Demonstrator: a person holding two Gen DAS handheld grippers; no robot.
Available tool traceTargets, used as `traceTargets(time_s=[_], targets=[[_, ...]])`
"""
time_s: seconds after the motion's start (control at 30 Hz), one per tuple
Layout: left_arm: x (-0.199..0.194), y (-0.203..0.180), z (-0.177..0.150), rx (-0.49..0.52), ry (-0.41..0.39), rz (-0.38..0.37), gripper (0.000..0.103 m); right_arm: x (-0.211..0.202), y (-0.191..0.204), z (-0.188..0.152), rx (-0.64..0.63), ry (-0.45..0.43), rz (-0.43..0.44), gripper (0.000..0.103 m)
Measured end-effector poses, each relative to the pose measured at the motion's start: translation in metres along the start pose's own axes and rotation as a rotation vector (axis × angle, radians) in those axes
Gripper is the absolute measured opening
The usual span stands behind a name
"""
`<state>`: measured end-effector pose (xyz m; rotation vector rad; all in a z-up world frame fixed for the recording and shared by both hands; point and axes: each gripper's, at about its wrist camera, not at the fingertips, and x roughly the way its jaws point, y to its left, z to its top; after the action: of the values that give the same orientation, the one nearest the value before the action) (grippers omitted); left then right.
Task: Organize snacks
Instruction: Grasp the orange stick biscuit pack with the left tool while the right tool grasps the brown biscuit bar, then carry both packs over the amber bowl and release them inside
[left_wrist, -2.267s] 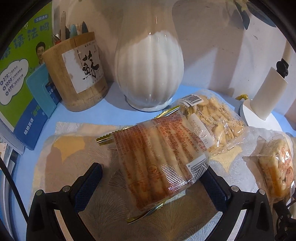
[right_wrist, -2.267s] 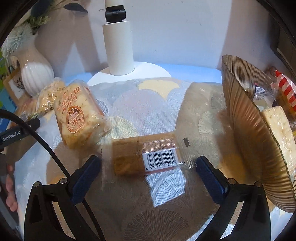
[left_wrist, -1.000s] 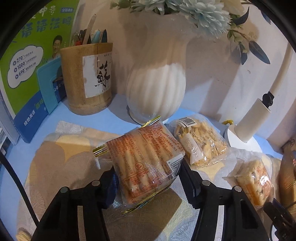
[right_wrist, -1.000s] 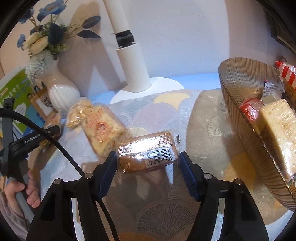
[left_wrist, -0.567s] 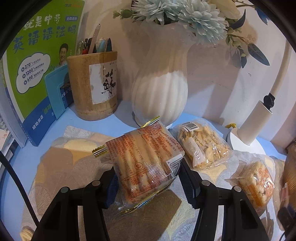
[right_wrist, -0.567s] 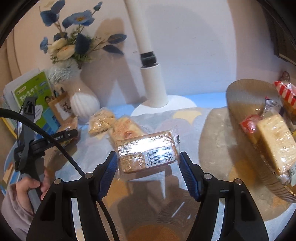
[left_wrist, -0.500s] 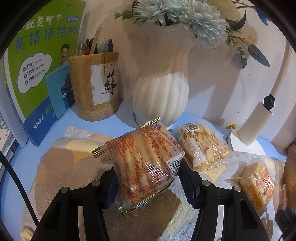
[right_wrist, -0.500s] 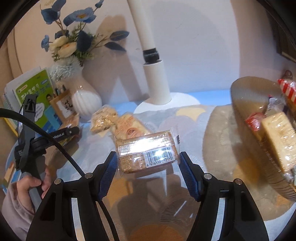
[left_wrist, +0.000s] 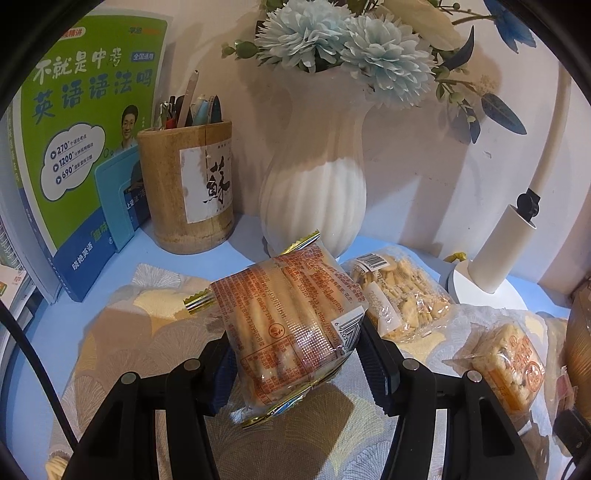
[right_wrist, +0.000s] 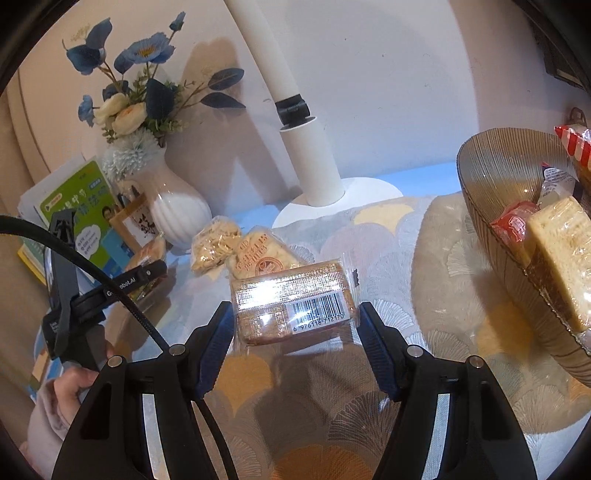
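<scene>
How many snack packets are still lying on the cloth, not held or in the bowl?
2: a cracker packet near the vase, and a rice-cake packet beside it. More may be out of view.

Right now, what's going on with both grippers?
Each gripper holds a snack off the cloth. The left gripper is shut on the biscuit pack, near the vase. The right gripper is shut on the cake bar, with the bowl of snacks to its right. Two more packs lie on the cloth.
</scene>
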<state>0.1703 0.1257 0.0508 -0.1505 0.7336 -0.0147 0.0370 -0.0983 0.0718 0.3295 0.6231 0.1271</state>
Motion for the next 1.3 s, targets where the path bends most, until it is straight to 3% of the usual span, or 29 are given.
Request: traceTargets(time_s=[0.77,1.3], targets=[[-0.008,-0.001,-0.002,0.019,-0.035,-0.002,0.058,-0.014,0.01,0.001,-0.051,-0.082,0.006,0.066],[-0.017,-0.005,-0.004,0.051,-0.09,-0.016,0.058,-0.047,0.013,0.012,-0.06,-0.243,0.013,0.066]])
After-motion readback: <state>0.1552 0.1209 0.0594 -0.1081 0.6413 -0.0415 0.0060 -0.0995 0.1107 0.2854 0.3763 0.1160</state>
